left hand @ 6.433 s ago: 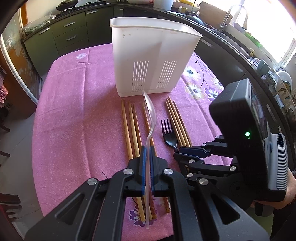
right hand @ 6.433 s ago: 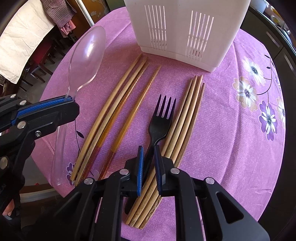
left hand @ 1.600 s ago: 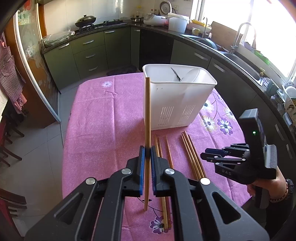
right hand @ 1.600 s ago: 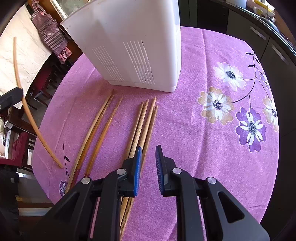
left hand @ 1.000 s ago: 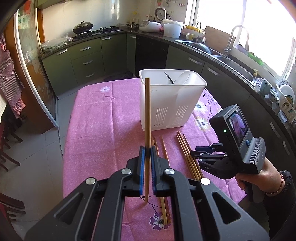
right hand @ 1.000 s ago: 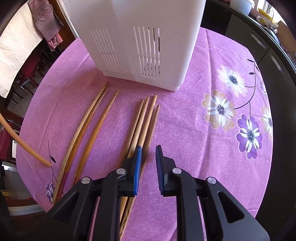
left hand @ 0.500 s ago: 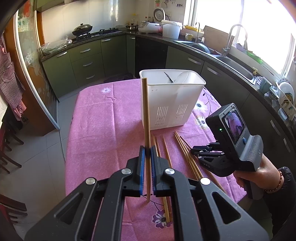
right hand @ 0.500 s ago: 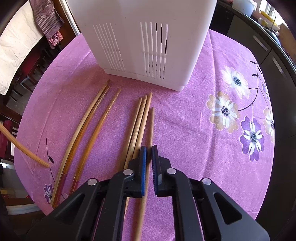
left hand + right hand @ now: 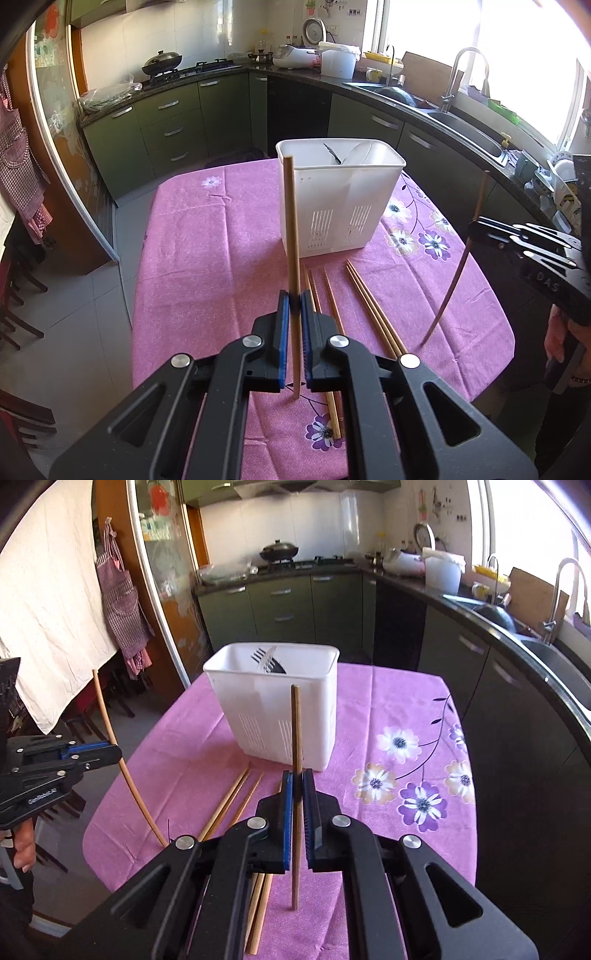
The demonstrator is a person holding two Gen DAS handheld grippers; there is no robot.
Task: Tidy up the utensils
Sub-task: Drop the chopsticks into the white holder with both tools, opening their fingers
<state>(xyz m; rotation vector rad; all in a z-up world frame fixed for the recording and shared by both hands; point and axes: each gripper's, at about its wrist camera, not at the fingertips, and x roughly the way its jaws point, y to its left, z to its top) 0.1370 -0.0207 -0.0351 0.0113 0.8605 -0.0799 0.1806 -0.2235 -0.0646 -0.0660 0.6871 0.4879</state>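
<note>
Gripping slim wooden chopsticks, both claws face the slotted white plastic holder.

Home kitchen: green cabinets, stove wok, sink faucet.

Pink flowered table bears white caddy, loose chopsticks.

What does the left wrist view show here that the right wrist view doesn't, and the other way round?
Only the left wrist view shows all five loose chopsticks uncovered on the tablecloth. Only the right wrist view shows the white cloth and checked apron hanging beside the table. Both show the white utensil holder with a black fork inside, and the left gripper and right gripper each shut on one upright chopstick.
</note>
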